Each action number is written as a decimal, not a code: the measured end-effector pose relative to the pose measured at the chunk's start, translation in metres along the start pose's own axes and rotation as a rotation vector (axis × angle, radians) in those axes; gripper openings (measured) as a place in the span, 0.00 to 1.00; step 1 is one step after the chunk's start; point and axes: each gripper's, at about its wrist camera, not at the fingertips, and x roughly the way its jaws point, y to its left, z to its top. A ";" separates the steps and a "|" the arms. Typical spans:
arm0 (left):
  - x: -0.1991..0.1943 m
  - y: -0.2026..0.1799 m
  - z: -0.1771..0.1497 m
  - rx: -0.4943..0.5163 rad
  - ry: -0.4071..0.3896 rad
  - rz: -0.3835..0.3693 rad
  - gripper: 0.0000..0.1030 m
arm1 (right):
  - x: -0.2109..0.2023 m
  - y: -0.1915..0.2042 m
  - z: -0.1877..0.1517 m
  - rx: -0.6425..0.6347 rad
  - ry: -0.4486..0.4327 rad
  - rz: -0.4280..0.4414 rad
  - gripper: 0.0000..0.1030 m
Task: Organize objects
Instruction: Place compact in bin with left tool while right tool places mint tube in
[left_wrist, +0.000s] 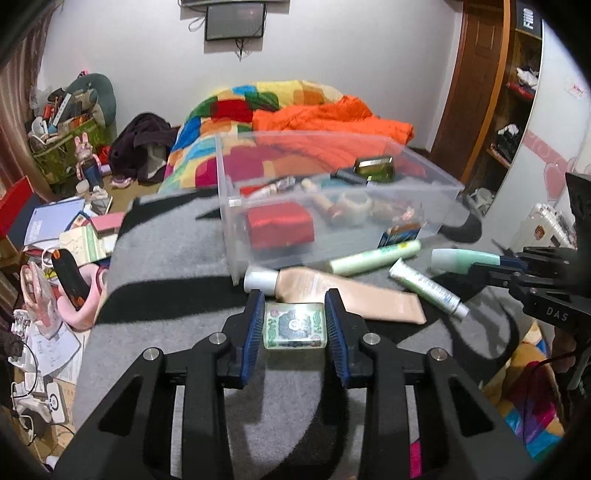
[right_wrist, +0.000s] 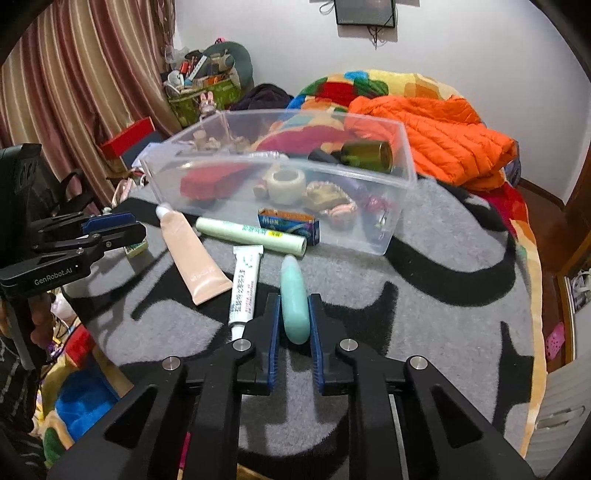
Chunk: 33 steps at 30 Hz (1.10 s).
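Note:
My left gripper (left_wrist: 294, 301) is shut on a small clear box with a green and black pattern (left_wrist: 294, 325), just above the grey and black blanket (left_wrist: 166, 266). My right gripper (right_wrist: 294, 301) is shut on a mint-green tube (right_wrist: 294, 295), which also shows in the left wrist view (left_wrist: 463, 258). Beyond both stands a clear plastic bin (left_wrist: 406, 230) (right_wrist: 391, 218) holding a red box (left_wrist: 279, 223), a tape roll (right_wrist: 286, 183) and a dark green bottle (right_wrist: 367, 156). Loose in front of it lie a beige tube (left_wrist: 332, 291) (right_wrist: 194, 258), a pale green tube (left_wrist: 375, 257) (right_wrist: 251, 235) and a white tube (left_wrist: 426, 288) (right_wrist: 244, 286).
A small blue carton (right_wrist: 290, 222) leans against the bin's front wall. An orange jacket (right_wrist: 436, 136) and a colourful quilt (left_wrist: 236, 110) lie behind the bin. Cluttered papers and bags (left_wrist: 62, 236) fill the floor to the left; a wardrobe (left_wrist: 491, 92) stands at right.

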 end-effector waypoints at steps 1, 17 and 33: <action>-0.004 -0.001 0.003 0.001 -0.014 0.000 0.32 | -0.003 0.000 0.001 0.000 -0.012 0.001 0.13; -0.025 -0.008 0.058 0.004 -0.142 0.008 0.32 | -0.043 0.006 0.053 0.009 -0.196 0.034 0.13; 0.051 -0.004 0.098 0.012 -0.027 -0.012 0.32 | 0.046 -0.010 0.107 0.050 -0.081 -0.017 0.13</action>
